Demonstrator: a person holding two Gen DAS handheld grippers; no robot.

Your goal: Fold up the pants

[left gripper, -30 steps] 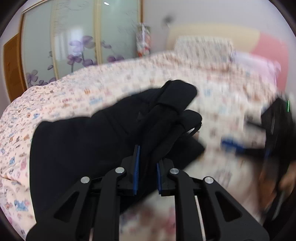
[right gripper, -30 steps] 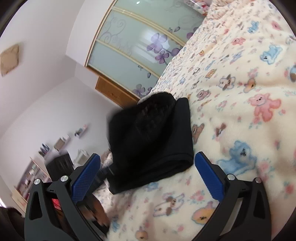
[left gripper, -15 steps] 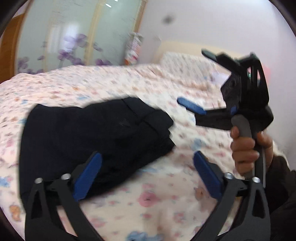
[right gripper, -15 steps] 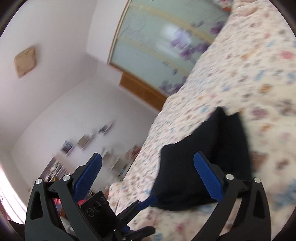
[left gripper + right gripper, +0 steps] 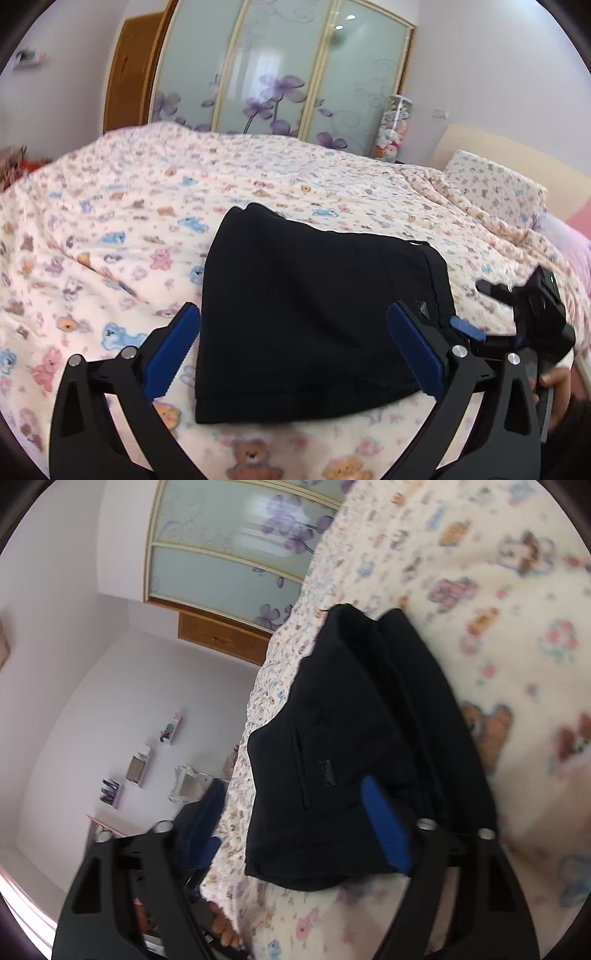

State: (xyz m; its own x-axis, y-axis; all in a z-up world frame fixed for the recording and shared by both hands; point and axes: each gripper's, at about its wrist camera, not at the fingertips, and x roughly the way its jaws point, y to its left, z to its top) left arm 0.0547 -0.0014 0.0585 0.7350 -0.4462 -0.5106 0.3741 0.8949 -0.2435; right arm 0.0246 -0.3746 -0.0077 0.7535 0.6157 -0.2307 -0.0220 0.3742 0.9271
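While both tools hang over the bed, the scene reads as follows.
Pants: the black pants (image 5: 314, 314) lie folded into a compact, roughly square bundle on the bedspread (image 5: 110, 229), near its front edge; in the right wrist view the same bundle (image 5: 351, 746) shows stacked layers and a seamed pocket line.
Bedspread: cream fabric printed with small bears, lying in soft wrinkles.
Left gripper: the left gripper (image 5: 295, 350) stands spread wide just above the near part of the bundle, blue pads clear of the cloth, gripping nothing.
Right gripper: the right gripper (image 5: 306, 834) has its jaws closing; one blue pad sits over the near corner of the pants, the other is blurred off to the side, and neither visibly presses the cloth.
Right hand: from the left wrist view, fingers (image 5: 554, 384) wrap the right tool's handle beside the bundle.
Background: a wardrobe (image 5: 280, 70) with frosted, flower-patterned doors and a pillow (image 5: 491, 188) at the headboard.
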